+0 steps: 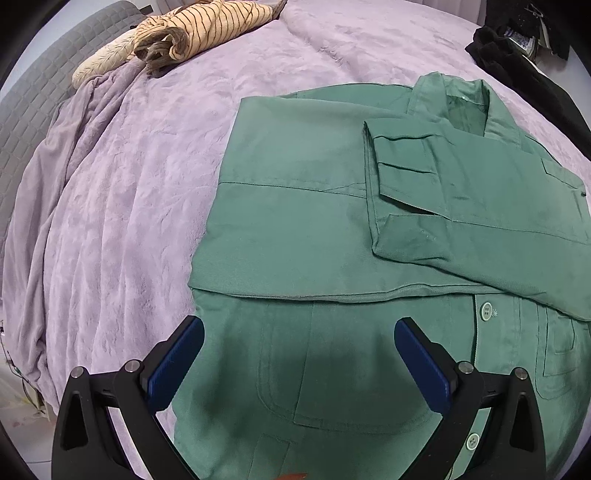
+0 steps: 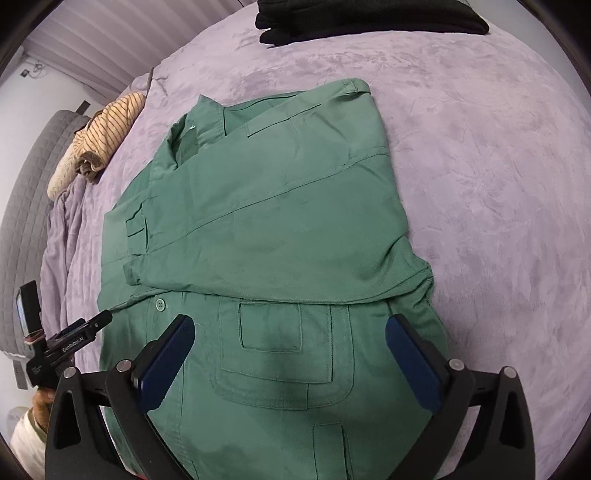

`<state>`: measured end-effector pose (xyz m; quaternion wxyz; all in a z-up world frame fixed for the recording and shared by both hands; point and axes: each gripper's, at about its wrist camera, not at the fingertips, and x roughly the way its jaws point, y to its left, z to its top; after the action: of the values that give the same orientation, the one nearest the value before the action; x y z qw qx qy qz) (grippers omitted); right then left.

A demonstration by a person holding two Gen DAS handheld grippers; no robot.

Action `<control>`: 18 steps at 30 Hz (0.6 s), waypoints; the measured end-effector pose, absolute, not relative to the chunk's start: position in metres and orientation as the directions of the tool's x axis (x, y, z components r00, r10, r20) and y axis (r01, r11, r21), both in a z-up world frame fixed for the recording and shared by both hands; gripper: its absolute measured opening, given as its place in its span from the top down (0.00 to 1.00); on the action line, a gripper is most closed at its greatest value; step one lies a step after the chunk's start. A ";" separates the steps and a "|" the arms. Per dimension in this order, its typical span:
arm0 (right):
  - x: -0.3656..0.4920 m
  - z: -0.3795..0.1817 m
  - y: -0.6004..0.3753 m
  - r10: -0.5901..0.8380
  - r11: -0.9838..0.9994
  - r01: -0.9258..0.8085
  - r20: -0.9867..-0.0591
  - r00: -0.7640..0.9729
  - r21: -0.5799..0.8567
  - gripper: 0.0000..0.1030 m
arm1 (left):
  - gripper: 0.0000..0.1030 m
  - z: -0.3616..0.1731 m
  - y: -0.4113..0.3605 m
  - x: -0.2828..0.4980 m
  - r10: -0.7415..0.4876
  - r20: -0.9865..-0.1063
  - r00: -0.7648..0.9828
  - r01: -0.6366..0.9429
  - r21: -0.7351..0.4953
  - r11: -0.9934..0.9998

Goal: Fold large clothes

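A green work jacket (image 1: pixel 314 229) lies flat on the purple bedspread (image 1: pixel 140 192), both sleeves folded in across its front, collar at the far end. It also shows in the right wrist view (image 2: pixel 280 221). My left gripper (image 1: pixel 299 339) is open and empty, hovering over the jacket's near left hem and pocket. My right gripper (image 2: pixel 290 338) is open and empty over the near right hem, above a chest pocket (image 2: pixel 271 328). The left gripper's body (image 2: pixel 62 343) shows at the left edge of the right wrist view.
A striped tan garment (image 1: pixel 199 29) lies rolled at the far left near the grey headboard (image 1: pixel 33 107). A pile of black clothes (image 2: pixel 369 16) sits at the far edge of the bed. The purple bedspread (image 2: pixel 498 184) spreads to the right.
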<state>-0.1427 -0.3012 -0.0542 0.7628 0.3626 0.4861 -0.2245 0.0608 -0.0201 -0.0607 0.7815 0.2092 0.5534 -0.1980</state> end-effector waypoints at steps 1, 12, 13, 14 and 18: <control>-0.142 -0.054 -0.300 0.016 0.635 0.694 -0.904 0.427 0.339 0.00 | 0.00 -0.061 -0.020 0.061 -0.080 -0.951 0.300 0.539 0.100 0.836; -0.147 -0.066 -0.298 0.068 0.633 0.691 -0.914 0.400 0.349 0.00 | 0.00 -0.063 -0.018 0.052 -0.069 -0.959 0.274 0.528 0.090 0.845; -0.147 -0.067 -0.298 0.070 0.632 0.692 -0.915 0.398 0.349 0.00 | 0.00 -0.063 -0.019 0.051 -0.069 -0.960 0.270 0.528 0.088 0.845; -0.148 -0.067 -0.298 0.072 0.632 0.692 -0.916 0.395 0.348 0.00 | 0.00 -0.064 -0.019 0.050 -0.069 -0.962 0.266 0.530 0.086 0.844; -0.150 -0.068 -0.297 0.082 0.637 0.688 -0.918 0.387 0.347 0.00 | 0.00 -0.066 -0.020 0.045 -0.062 -0.966 0.252 0.533 0.085 0.841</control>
<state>-0.1501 -0.2966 -0.0678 0.7441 0.3743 0.5147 -0.2036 0.0446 -0.0197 -0.0660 0.7647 0.2034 0.5796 -0.1947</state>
